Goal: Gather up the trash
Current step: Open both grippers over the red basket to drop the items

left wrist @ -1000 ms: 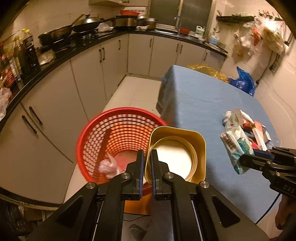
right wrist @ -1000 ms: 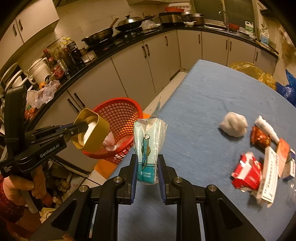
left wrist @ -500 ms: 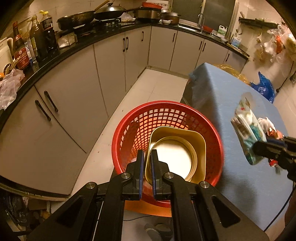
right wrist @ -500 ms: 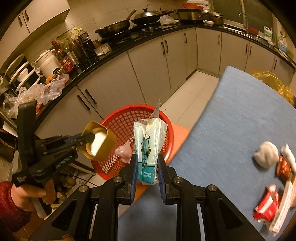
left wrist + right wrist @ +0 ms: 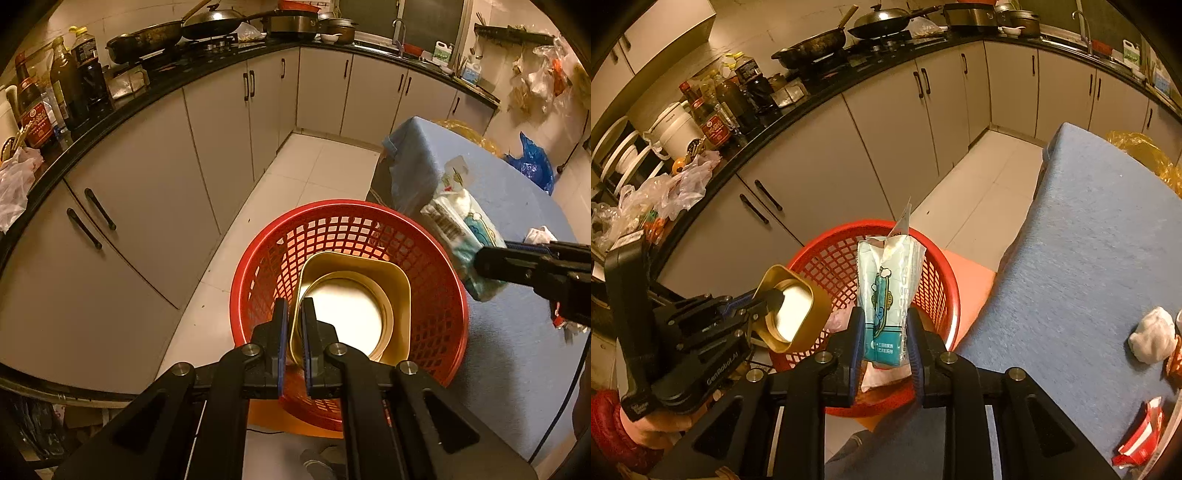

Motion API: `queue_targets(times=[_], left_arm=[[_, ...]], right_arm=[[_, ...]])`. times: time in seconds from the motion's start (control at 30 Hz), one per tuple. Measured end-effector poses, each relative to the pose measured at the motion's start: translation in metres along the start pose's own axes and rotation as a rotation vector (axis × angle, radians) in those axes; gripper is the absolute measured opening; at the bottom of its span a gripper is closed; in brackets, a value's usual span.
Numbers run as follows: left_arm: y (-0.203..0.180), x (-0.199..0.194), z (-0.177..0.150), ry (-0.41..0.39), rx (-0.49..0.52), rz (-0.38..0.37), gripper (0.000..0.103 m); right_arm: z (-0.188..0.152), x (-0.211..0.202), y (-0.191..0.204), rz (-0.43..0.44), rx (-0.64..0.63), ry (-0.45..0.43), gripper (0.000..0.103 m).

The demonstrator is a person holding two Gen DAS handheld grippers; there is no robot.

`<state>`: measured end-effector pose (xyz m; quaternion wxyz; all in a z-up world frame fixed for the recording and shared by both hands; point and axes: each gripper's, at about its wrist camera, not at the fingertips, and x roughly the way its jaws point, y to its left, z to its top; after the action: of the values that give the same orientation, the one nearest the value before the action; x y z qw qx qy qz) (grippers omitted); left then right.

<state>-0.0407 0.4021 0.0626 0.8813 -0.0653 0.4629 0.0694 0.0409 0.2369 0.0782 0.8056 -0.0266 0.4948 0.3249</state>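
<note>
A red mesh basket (image 5: 436,280) stands on the floor beside the blue table (image 5: 513,354); it also shows in the right wrist view (image 5: 831,266). My left gripper (image 5: 293,332) is shut on the rim of a gold tin (image 5: 391,273) and holds it over the basket; the tin shows in the right wrist view (image 5: 805,317) too. My right gripper (image 5: 884,339) is shut on a pale teal tissue pack (image 5: 886,291), held above the basket's rim; the pack shows in the left wrist view (image 5: 461,236).
Grey kitchen cabinets (image 5: 207,147) with a black counter curve around the left and back. White crumpled paper (image 5: 1152,336) and red wrappers (image 5: 1141,432) lie on the table at right. An orange mat (image 5: 967,273) lies under the basket. White floor tiles (image 5: 314,170) run beyond it.
Both grippers have swung left from over the table to over the red basket, carrying the gold tin and the tissue pack. Both stay shut.
</note>
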Motion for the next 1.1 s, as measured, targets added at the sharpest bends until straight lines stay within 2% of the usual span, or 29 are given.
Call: queue_targets(times=[0.1, 0.13, 0.3, 0.37, 0.43, 0.63, 0.67, 0.73, 0.8, 0.87, 1.1], left_arm=[[0.002, 0.002, 0.001, 0.001, 0.004, -0.002, 0.007], [0.001, 0.002, 0.001, 0.001, 0.007, -0.002, 0.008], [-0.002, -0.002, 0.003, -0.017, 0.012, -0.003, 0.01], [-0.002, -0.003, 0.005, -0.02, 0.015, 0.002, 0.017], [-0.002, -0.007, 0.006, -0.032, 0.009, 0.006, 0.032], [-0.006, -0.019, 0.008, -0.065, 0.02, 0.028, 0.037], [-0.006, -0.022, 0.008, -0.072, 0.023, 0.035, 0.039], [-0.009, -0.028, 0.007, -0.09, 0.024, 0.047, 0.049], [-0.011, -0.034, 0.006, -0.107, 0.024, 0.06, 0.052], [-0.015, -0.04, 0.006, -0.123, 0.031, 0.071, 0.054], [-0.036, -0.062, 0.004, -0.173, 0.063, 0.097, 0.06]], right_arm=[[0.004, 0.004, 0.0, 0.005, 0.009, 0.005, 0.032], [0.005, 0.004, 0.0, 0.001, 0.011, 0.006, 0.038], [0.008, 0.004, 0.0, 0.003, 0.015, -0.002, 0.041], [0.01, 0.002, -0.001, 0.003, 0.02, -0.007, 0.041], [0.01, -0.001, -0.001, 0.001, 0.024, -0.014, 0.041], [0.007, -0.017, -0.005, -0.022, 0.039, -0.048, 0.043], [0.005, -0.022, -0.006, -0.029, 0.045, -0.057, 0.046], [0.002, -0.03, -0.008, -0.045, 0.051, -0.078, 0.054], [-0.001, -0.038, -0.009, -0.063, 0.047, -0.096, 0.062], [-0.005, -0.047, -0.009, -0.092, 0.041, -0.12, 0.076], [-0.028, -0.077, -0.013, -0.195, 0.029, -0.174, 0.086]])
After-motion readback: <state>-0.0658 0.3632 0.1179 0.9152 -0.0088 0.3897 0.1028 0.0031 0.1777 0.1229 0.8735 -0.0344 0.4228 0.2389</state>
